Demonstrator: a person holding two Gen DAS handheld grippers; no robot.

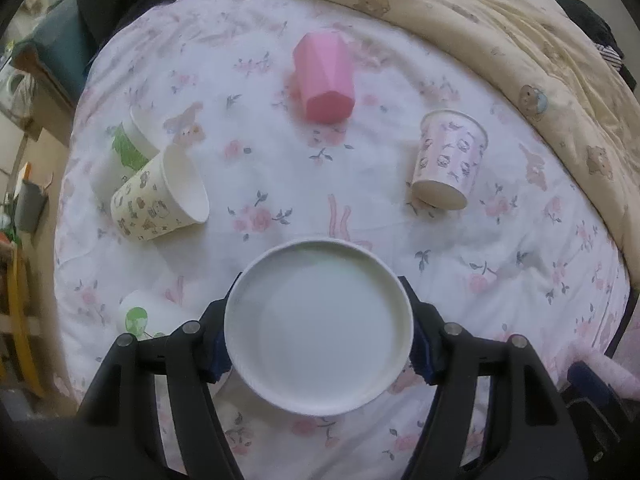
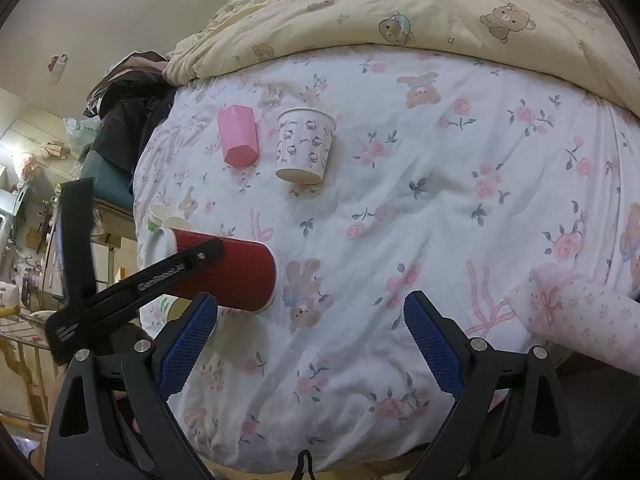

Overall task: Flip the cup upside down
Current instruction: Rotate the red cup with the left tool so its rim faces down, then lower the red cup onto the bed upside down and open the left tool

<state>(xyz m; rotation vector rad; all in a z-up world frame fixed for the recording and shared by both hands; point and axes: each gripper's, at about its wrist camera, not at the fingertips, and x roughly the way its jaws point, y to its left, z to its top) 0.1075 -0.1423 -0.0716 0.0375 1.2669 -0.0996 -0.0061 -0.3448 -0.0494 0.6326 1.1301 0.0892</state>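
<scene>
My left gripper (image 1: 319, 334) is shut on a red ribbed paper cup (image 2: 232, 272). In the left wrist view the cup's white bottom (image 1: 319, 334) faces the camera. In the right wrist view the cup lies sideways above the bed, with the left gripper's black finger (image 2: 172, 270) across it. My right gripper (image 2: 310, 344) is open and empty above the flowered sheet, just right of the red cup.
A pink faceted cup (image 1: 325, 76) stands upside down. A Hello Kitty paper cup (image 1: 448, 158) stands upside down too. A cream patterned cup (image 1: 160, 196) and green-printed white cups (image 1: 130, 140) lie at the left. A yellow bear quilt (image 1: 500, 20) is bunched behind.
</scene>
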